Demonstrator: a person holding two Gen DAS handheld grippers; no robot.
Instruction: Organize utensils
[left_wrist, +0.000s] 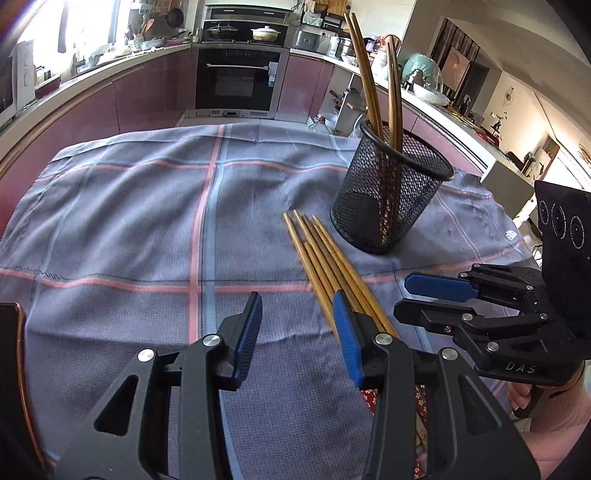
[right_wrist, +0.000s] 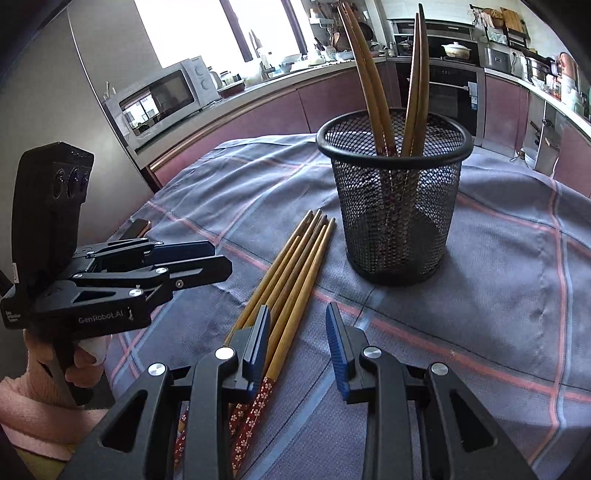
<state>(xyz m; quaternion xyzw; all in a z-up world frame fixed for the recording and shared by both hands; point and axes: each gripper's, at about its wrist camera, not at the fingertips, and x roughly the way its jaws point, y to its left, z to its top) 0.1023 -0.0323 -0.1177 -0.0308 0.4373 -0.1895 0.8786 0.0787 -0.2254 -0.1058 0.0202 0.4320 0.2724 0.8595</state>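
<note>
A black mesh cup (left_wrist: 391, 195) (right_wrist: 395, 206) stands upright on the checked cloth and holds several bamboo chopsticks, tips up. Several more chopsticks (left_wrist: 332, 266) (right_wrist: 291, 280) with red flowered ends lie bundled on the cloth in front of the cup. My left gripper (left_wrist: 295, 332) is open and empty, just left of the bundle, its right finger over the chopsticks. My right gripper (right_wrist: 299, 343) is open and empty, just right of the bundle; it also shows in the left wrist view (left_wrist: 417, 299). The left gripper shows in the right wrist view (right_wrist: 218, 258).
The grey-blue cloth with pink lines (left_wrist: 147, 221) (right_wrist: 498, 295) covers the table. Kitchen counters, an oven (left_wrist: 236, 81) and a microwave (right_wrist: 166, 96) stand behind. A dark object (left_wrist: 11, 332) lies at the table's left edge.
</note>
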